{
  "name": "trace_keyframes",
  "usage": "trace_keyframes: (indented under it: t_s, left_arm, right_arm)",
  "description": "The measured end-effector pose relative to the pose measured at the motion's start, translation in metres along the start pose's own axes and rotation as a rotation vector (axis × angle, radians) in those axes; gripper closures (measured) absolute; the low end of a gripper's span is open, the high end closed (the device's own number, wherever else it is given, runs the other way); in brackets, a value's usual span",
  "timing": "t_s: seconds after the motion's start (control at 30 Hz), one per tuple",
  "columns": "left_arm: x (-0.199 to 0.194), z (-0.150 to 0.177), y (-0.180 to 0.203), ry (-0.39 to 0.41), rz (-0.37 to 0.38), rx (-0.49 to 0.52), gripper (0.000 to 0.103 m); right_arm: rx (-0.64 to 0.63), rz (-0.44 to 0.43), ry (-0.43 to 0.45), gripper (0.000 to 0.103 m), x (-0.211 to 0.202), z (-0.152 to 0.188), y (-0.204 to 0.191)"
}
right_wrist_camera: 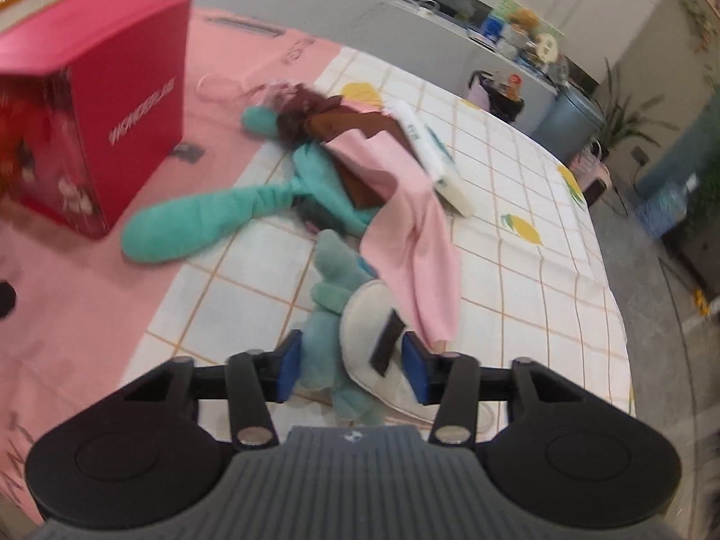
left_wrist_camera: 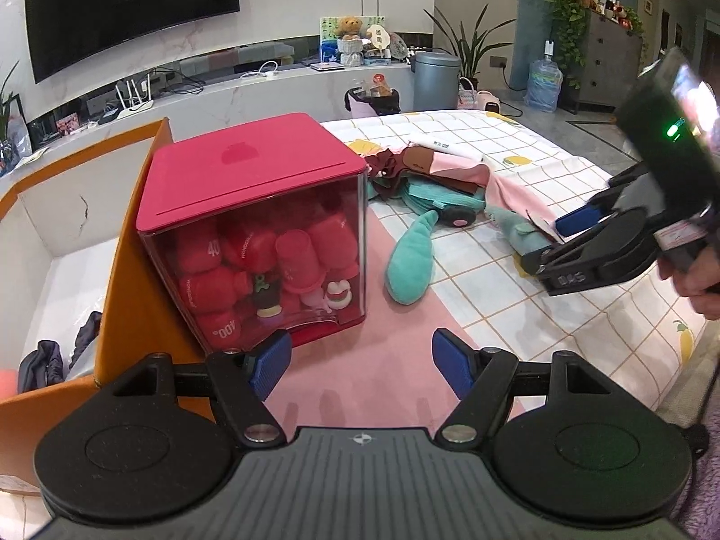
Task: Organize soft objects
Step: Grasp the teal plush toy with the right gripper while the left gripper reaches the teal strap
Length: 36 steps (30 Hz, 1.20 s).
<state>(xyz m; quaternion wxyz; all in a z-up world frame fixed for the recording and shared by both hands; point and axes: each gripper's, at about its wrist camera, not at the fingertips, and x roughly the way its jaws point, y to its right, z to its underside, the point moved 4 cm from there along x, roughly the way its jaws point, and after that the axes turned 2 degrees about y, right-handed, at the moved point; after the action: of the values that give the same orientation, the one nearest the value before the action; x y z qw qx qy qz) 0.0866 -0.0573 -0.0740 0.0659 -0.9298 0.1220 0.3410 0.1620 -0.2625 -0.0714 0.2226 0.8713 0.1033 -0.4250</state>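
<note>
My left gripper (left_wrist_camera: pixel 362 369) stands open and empty over the pink mat, just in front of a red cube box (left_wrist_camera: pixel 252 225) with red plush toys behind its clear wall. A long teal plush (left_wrist_camera: pixel 411 265) lies right of the box. Behind it is a pile of pink, brown and teal cloth (left_wrist_camera: pixel 445 180). My right gripper (right_wrist_camera: pixel 351 366) is low over a small teal plush toy (right_wrist_camera: pixel 330 310) with a white oval patch. The toy lies between the blue pads and does not look squeezed. The picture is blurred. The same gripper (left_wrist_camera: pixel 558 243) shows at the right of the left wrist view.
An orange-walled open box (left_wrist_camera: pixel 121 243) with dark cloth inside stands left of the red cube. The checked tablecloth (right_wrist_camera: pixel 517 279) ends at the table edge on the right. A white flat packet (right_wrist_camera: pixel 432 153) lies by the cloth pile. A person's hand (left_wrist_camera: pixel 693 279) holds the right gripper.
</note>
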Motion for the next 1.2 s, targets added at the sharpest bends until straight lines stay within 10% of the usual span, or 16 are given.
trace_keyframes:
  t_s: [0.53,0.93,1.2]
  left_arm:
    - [0.016,-0.021,0.051,0.057,0.072,0.053,0.023]
    - [0.074,-0.024,0.097,0.090,-0.190,0.075,0.025]
    - [0.111,-0.047,0.089,0.012,-0.172,-0.023,0.025]
  right_arm:
    - [0.362,0.007,0.085,0.076,-0.053,0.018,0.065]
    - [0.435,-0.096,0.133,0.076,-0.058,0.024,0.076]
    - [0.452,-0.121,0.142,0.076,-0.058,0.028,0.081]
